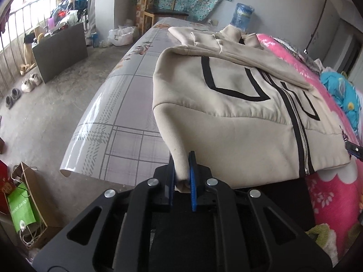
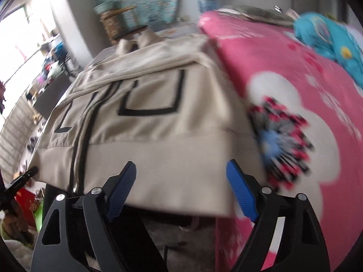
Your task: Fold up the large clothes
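A beige zip jacket (image 1: 238, 104) with black line trim lies on the bed, sleeves folded across its upper part. My left gripper (image 1: 182, 172) is shut on the jacket's near left hem corner, with cloth pinched between its blue pads. In the right wrist view the same jacket (image 2: 158, 117) fills the middle, blurred by motion. My right gripper (image 2: 181, 181) is open, its blue pads spread wide just above the jacket's hem near its right corner, holding nothing.
A glossy checked sheet (image 1: 127, 113) covers the bed's left side, a pink flowered blanket (image 2: 295, 104) the right. A blue quilt (image 2: 335, 45) lies at the far right. Concrete floor, shoes (image 1: 29, 83), a dark board (image 1: 61, 49) and bags (image 1: 20, 206) are on the left.
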`<state>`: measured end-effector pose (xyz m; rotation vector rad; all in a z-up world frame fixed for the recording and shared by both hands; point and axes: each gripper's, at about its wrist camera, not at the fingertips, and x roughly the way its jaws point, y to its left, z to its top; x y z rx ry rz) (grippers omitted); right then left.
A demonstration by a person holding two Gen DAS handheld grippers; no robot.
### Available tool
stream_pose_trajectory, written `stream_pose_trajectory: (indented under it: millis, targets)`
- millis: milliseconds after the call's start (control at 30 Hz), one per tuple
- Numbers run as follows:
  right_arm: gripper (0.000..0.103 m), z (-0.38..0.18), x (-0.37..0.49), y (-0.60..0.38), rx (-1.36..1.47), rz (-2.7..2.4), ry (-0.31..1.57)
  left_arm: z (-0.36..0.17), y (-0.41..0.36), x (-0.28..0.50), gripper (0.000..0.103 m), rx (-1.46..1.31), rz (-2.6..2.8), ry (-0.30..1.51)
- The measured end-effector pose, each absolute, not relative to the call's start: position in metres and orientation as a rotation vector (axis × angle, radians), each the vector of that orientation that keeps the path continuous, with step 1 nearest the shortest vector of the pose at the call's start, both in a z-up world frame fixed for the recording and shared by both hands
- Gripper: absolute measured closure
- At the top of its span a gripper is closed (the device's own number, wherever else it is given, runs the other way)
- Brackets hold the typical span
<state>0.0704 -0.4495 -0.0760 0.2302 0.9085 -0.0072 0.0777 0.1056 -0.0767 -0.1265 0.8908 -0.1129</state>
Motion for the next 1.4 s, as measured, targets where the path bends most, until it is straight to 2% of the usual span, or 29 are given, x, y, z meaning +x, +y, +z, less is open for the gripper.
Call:
stream_pose_trajectory:
  millis: [333, 433, 500, 567, 900, 1200, 1400]
  targets:
    - [0.05, -0.099, 0.061, -0.469, 0.258, -0.07, 0.957, -0.076, 0.103, 0.077, 0.093, -0.102, -0.103, 0.899]
    - [0.066, -0.103, 0.061, -0.465, 0.244, -0.075, 0.984, -0.076, 0.102, 0.076, 0.093, -0.098, -0.098, 0.896]
    - [0.086, -0.103, 0.058, -0.463, 0.248, -0.067, 0.988, -0.076, 0.101, 0.075, 0.093, -0.087, -0.096, 0.889]
    - [0.095, -0.098, 0.053, -0.46, 0.234, -0.067, 0.967, -0.074, 0.099, 0.073, 0.093, -0.071, -0.099, 0.877]
    - [0.097, -0.037, 0.065, -0.444, 0.169, -0.007, 0.801, -0.026, 0.101, 0.08, 0.098, -0.121, -0.231, 0.742]
    - [0.097, 0.001, 0.151, -0.448, 0.176, 0.029, 0.684, -0.002, 0.117, 0.151, 0.098, -0.279, -0.272, 0.726]
    - [0.098, -0.004, 0.222, -0.461, 0.235, 0.022, 0.68, -0.003, 0.124, 0.212, 0.098, -0.352, -0.27, 0.753]
